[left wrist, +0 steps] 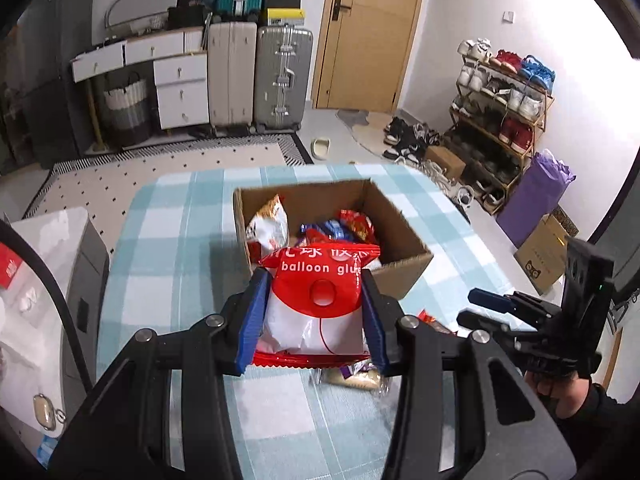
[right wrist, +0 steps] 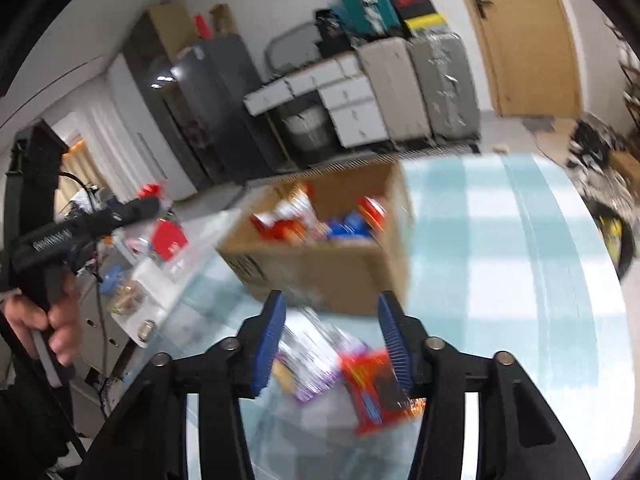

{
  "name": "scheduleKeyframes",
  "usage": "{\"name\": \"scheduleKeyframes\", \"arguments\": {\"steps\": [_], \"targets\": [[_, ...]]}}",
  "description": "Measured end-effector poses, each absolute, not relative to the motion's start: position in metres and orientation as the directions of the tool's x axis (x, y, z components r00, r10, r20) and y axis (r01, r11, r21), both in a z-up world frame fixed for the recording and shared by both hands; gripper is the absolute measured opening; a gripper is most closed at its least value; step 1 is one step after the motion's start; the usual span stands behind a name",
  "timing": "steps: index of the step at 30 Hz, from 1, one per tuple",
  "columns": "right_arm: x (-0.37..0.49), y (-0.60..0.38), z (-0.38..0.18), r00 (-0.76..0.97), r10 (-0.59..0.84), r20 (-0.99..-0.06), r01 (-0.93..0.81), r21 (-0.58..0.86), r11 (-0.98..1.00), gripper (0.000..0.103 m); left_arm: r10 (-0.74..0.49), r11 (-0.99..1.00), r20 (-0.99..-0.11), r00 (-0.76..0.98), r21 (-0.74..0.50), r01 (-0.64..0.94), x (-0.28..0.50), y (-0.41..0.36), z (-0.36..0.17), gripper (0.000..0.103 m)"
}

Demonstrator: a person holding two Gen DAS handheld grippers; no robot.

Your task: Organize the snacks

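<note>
In left claw [left wrist: 316, 280]: red-white packet [left wrist: 316, 300]

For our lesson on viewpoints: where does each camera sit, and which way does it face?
Left wrist: on the left claw, looking down at its red packet, the cardboard box and the right claw.
Right wrist: on the right claw, blurred, over table snacks; a hand shows.
Shared: box, checked tablecloth.

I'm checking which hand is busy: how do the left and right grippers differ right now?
The left gripper is clamped on a red-and-white balloon glue packet, held up before the cardboard box; the right gripper is open and empty, over loose snack packets on the table. Both have blue pads on black fingers.
</note>
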State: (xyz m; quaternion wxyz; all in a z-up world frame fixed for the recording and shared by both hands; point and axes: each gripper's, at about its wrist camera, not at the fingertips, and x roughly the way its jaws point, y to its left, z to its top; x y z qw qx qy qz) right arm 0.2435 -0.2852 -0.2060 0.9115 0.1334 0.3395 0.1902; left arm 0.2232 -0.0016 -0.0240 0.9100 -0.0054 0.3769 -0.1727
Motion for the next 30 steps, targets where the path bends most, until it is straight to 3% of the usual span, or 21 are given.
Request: {"name": "scheduleKeyframes", "arguments": {"steps": [2,3,13,15,17,20,30], "targets": [[0.242,-0.284,-0.223,0.678,0.429,-0.597,-0.262,0.348,0.900,0.074,-0.313,0.942,-0.696,0.647,-0.142,0.304,0.227,-0.003,-0.038,0.040],[0.242,-0.284,-0.230,0.676,0.407,-0.614,-0.257,0.321,0.912,0.076,-0.313,0.942,-0.699,0.643,-0.144,0.302,0.228,-0.003,-0.041,0.040],[0.270,-0.269,-0.277,0.580,0.338,-0.741,-0.258,0.226,0.939,0.076,-0.273,0.955,-0.710,0.649,-0.120,0.271,0.233,0.005,-0.049,0.040],[0.274,-0.270,-0.285,0.563,0.339,-0.754,-0.254,0.233,0.939,0.073,-0.271,0.955,-0.714,0.645,-0.116,0.272,0.232,0.007,-0.049,0.040],[0.275,-0.269,-0.289,0.549,0.347,-0.760,-0.264,0.236,0.935,0.054,-0.270,0.955,-0.718,0.642,-0.115,0.272,0.232,0.008,-0.050,0.040],[0.274,-0.268,-0.290,0.553,0.340,-0.761,-0.274,0.220,0.936,0.045,-0.270,0.956,-0.720,0.639,-0.120,0.268,0.233,0.010,-0.050,0.040],[0.259,-0.282,-0.264,0.605,0.403,-0.687,-0.276,0.294,0.915,0.042,-0.279,0.955,-0.713,0.643,-0.133,0.266,0.235,0.012,-0.051,0.040]]}}
